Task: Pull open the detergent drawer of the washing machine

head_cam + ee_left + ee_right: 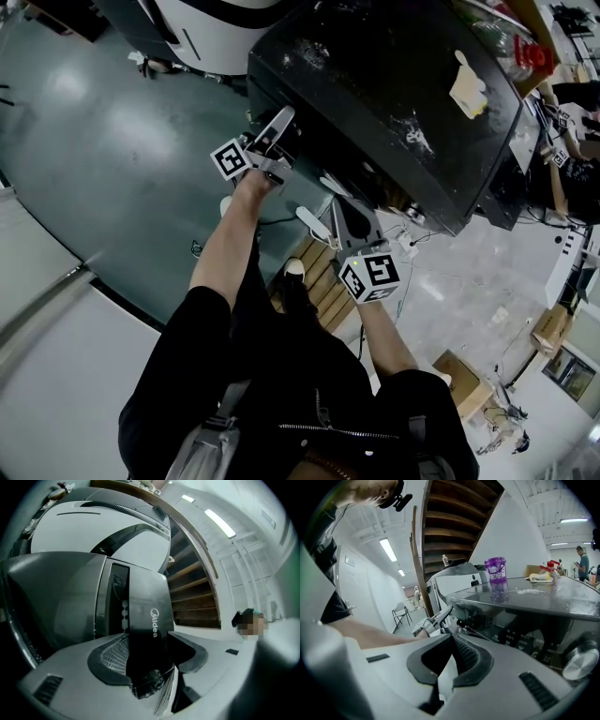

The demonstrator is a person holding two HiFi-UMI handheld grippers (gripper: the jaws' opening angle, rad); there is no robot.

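Observation:
The black-topped washing machine (375, 84) stands ahead of me; its glossy top also shows in the right gripper view (520, 597). My left gripper (279, 127) reaches its front left corner. In the left gripper view the dark drawer front with a white logo (149, 606) runs between the jaws, and the left gripper (147, 637) is shut on it. How far the drawer is out I cannot tell. My right gripper (330, 202) hovers before the machine's front; it (451, 637) is shut with nothing in it. The left gripper (440, 616) shows beyond it.
A purple container (495, 569) and a yellowish item (469, 89) sit on the machine's top. A silver knob (580, 663) is on its panel. A white machine (108, 527) and wooden stairs (192, 597) stand beyond. A wooden pallet (323, 277) lies underfoot, a cardboard box (459, 380) to the right.

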